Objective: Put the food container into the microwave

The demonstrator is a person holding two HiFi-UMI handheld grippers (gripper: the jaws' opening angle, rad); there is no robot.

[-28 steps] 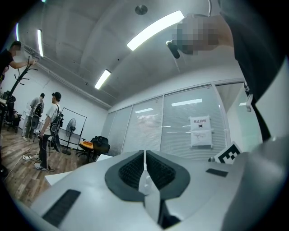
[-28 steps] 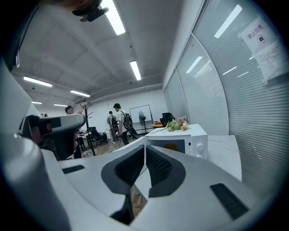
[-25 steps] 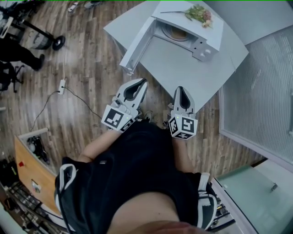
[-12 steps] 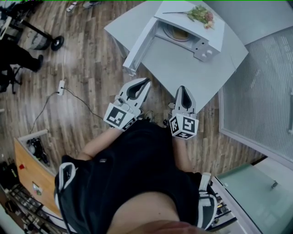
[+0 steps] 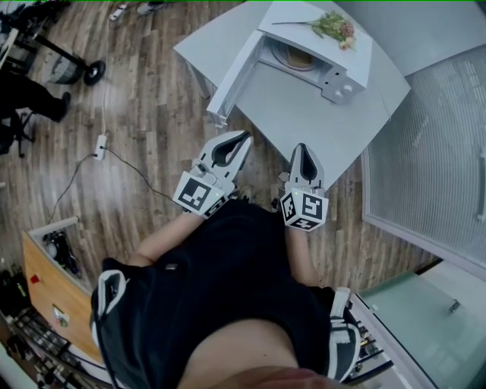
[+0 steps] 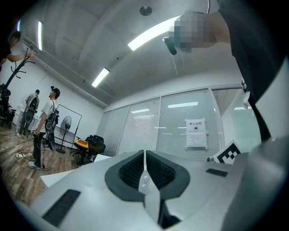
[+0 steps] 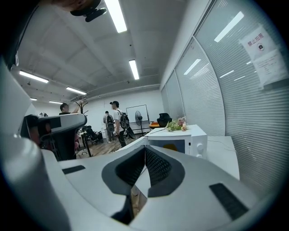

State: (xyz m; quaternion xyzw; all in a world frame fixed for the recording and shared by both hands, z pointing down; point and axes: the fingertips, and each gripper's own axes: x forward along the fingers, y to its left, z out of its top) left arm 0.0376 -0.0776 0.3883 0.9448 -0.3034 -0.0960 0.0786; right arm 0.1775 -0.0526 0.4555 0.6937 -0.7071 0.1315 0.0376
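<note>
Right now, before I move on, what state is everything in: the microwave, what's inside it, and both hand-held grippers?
microwave door: swung wide open.
round brownish item: sitting inside the microwave, too small to identify.
left hand-held gripper: shut, nothing between its jaws.
right hand-held gripper: shut, nothing between its jaws.
flowers: lying flat on top of the microwave.

Bright ceiling strips — fisheye-warped edges

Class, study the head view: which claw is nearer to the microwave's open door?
Left. The left claw points at the free end of the door, just short of it. The right claw is farther off, over to the door's right.
</note>
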